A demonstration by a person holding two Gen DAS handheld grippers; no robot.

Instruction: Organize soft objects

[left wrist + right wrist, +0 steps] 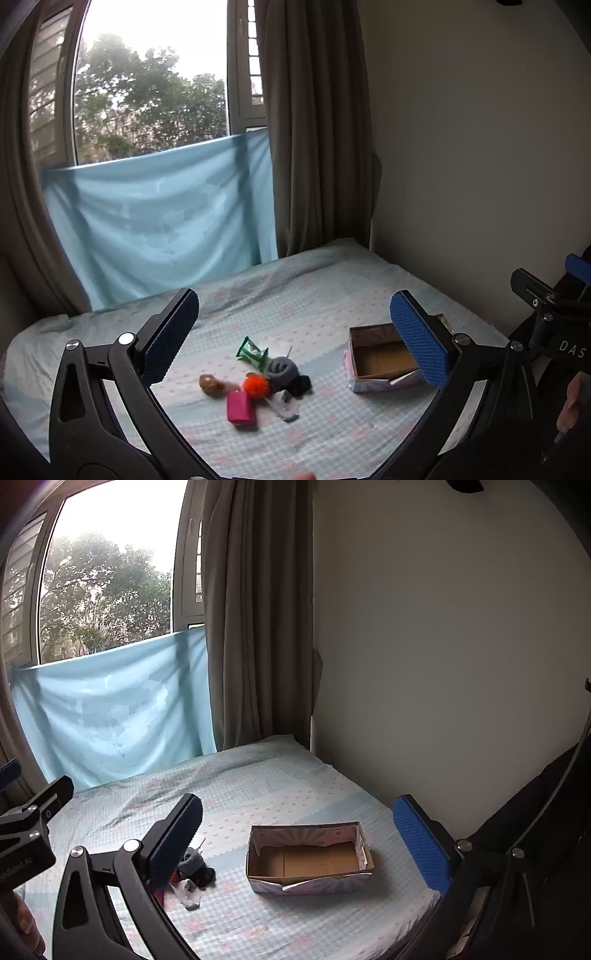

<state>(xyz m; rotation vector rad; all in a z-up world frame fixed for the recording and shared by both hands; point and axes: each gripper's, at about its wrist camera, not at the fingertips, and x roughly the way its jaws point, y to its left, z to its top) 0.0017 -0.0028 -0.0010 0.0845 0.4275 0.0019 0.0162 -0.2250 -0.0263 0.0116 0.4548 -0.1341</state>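
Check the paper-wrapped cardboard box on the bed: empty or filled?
Empty: the paper-wrapped cardboard box shows only its bare brown floor.

In the right wrist view, a blue pad (173,845) hides most of the pile (194,875).

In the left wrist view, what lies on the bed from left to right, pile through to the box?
Brown plush → pink block → grey rolled sock → black sock → open cardboard box.
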